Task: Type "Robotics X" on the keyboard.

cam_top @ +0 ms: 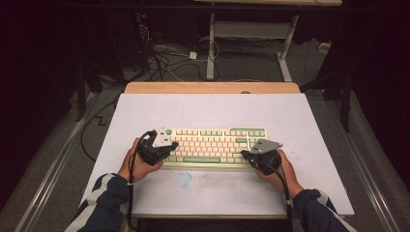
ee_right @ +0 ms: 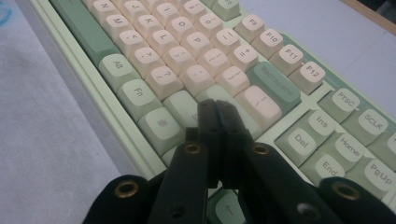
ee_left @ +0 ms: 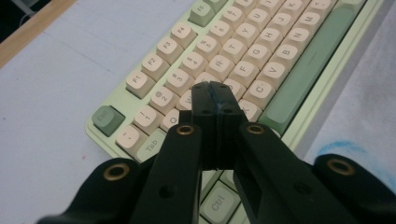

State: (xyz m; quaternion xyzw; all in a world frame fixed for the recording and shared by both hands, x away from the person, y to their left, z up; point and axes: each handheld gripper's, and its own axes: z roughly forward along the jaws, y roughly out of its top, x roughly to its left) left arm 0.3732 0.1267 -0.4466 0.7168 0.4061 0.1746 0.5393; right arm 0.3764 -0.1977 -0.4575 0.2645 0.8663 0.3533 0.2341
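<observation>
Green keyboard (cam_top: 212,145) under both closed jaws (tips over keys).

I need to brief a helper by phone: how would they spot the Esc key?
Find the pale green keyboard on the white table. Go to its far left corner, by the left claw. The Esc key stands alone there, dark green beside cream keys.

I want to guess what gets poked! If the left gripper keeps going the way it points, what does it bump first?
Probably the keyboard: the shut left gripper aims at its letter keys.
</observation>
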